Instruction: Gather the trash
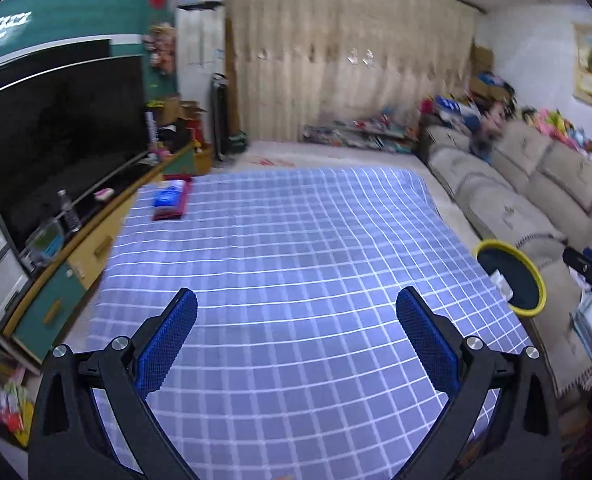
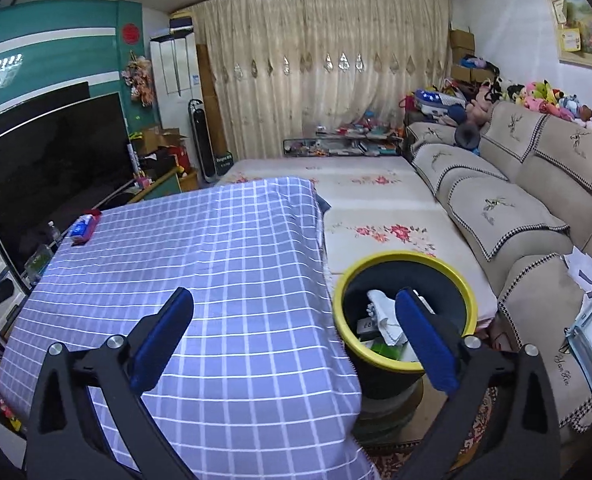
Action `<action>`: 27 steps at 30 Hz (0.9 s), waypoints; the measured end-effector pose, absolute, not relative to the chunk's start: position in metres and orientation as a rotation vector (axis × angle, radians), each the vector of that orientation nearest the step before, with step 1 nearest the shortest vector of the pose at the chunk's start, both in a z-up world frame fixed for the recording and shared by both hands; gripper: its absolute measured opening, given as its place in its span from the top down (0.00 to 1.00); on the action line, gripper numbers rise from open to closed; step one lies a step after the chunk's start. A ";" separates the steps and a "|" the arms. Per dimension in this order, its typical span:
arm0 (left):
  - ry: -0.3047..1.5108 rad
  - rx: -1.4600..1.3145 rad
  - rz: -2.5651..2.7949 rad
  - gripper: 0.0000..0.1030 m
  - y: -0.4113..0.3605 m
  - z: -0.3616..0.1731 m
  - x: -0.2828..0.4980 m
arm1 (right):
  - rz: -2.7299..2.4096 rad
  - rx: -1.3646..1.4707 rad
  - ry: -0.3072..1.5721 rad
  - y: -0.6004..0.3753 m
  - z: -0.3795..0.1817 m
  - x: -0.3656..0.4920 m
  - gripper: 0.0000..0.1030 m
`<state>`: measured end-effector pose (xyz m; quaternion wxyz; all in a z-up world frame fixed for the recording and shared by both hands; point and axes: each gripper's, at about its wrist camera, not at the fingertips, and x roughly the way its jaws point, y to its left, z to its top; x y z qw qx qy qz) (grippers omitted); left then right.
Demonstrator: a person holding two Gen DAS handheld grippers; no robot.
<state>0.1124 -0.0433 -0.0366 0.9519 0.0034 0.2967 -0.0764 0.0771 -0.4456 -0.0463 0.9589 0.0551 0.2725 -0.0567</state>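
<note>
Far left on the cloth [image 1: 296,248]: blue packet [image 1: 170,196] lying on a dark red one, at the far-left corner near the TV [image 1: 56,136]. Whether it's trash I can't tell.
Left gripper [image 1: 296,308]: spread wide, nothing between the pads, over the near-middle cloth. Packet lies ahead and left of it, long axis running away from the camera.
Right gripper [image 2: 294,308]: also wide and empty, straddling the table's right edge.
Bin [image 2: 405,310]: yellow rim, just right of the table, paper scraps inside.
Left hand looks nearer the packet; reach is forward-left.
</note>
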 end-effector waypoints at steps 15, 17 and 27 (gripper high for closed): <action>0.545 -0.033 -0.174 0.05 -0.031 -0.029 0.061 | -0.099 0.101 0.516 -0.420 -0.032 0.039 0.07; 0.547 -0.033 -0.178 0.05 -0.036 -0.027 0.061 | -0.099 0.101 0.515 -0.419 -0.031 0.040 0.07; 0.558 -0.026 -0.173 0.05 -0.046 -0.026 0.065 | -0.095 0.108 0.527 -0.418 -0.034 0.046 0.07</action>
